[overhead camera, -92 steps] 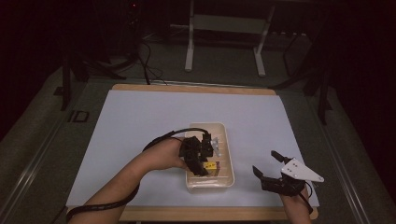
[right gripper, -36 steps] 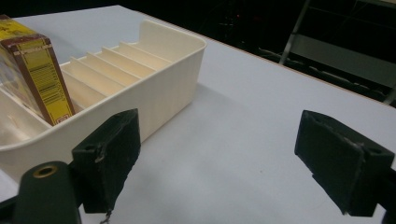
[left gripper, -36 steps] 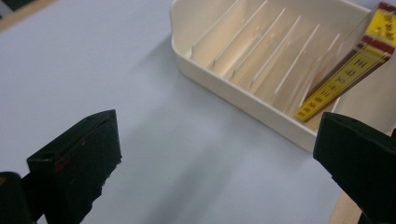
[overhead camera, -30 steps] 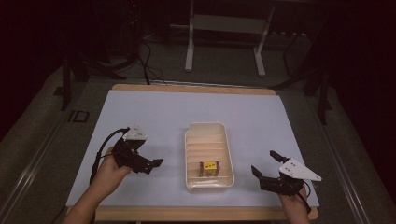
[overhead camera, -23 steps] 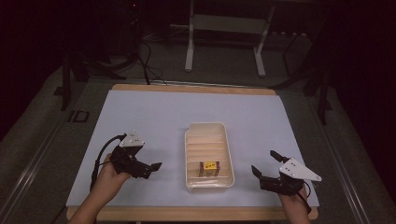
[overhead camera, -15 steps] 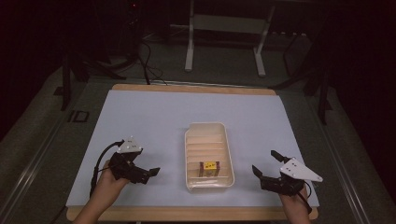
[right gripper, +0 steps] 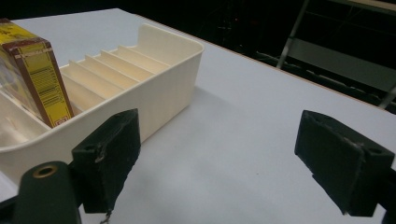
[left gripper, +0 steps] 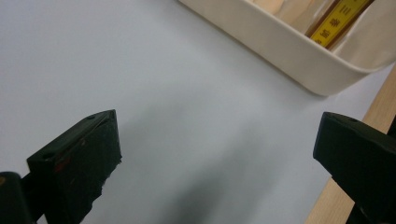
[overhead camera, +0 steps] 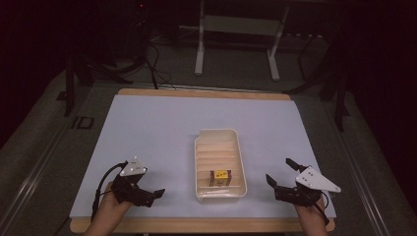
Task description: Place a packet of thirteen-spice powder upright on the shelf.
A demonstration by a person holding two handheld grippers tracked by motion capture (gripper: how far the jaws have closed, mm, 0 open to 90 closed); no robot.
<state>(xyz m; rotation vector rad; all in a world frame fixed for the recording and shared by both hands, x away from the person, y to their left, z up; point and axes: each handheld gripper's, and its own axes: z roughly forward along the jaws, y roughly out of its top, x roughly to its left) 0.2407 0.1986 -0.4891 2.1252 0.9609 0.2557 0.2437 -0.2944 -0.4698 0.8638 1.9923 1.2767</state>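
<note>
A cream slotted tray (overhead camera: 238,147) sits near the table's front middle, its rim also in the left gripper view (left gripper: 280,51) and the right gripper view (right gripper: 173,70). A small yellow and brown box (overhead camera: 220,176) stands upright in one of its front slots (right gripper: 35,74) (left gripper: 336,21). My left gripper (overhead camera: 156,194) rests open at the front left, jaws wide over bare mat (left gripper: 212,154), empty. My right gripper (overhead camera: 281,173) stands open at the front right beside the tray (right gripper: 219,168), nothing between its jaws.
A pale blue mat (overhead camera: 162,128) covers the wooden table, whose front edge (overhead camera: 206,225) runs just below both hands. Metal stand legs (overhead camera: 236,44) and cables (overhead camera: 152,59) lie on the dark floor beyond the far edge.
My left gripper has left the tray, where it was over the box, and drawn back to the front left corner, still open. The right gripper has hardly moved.
</note>
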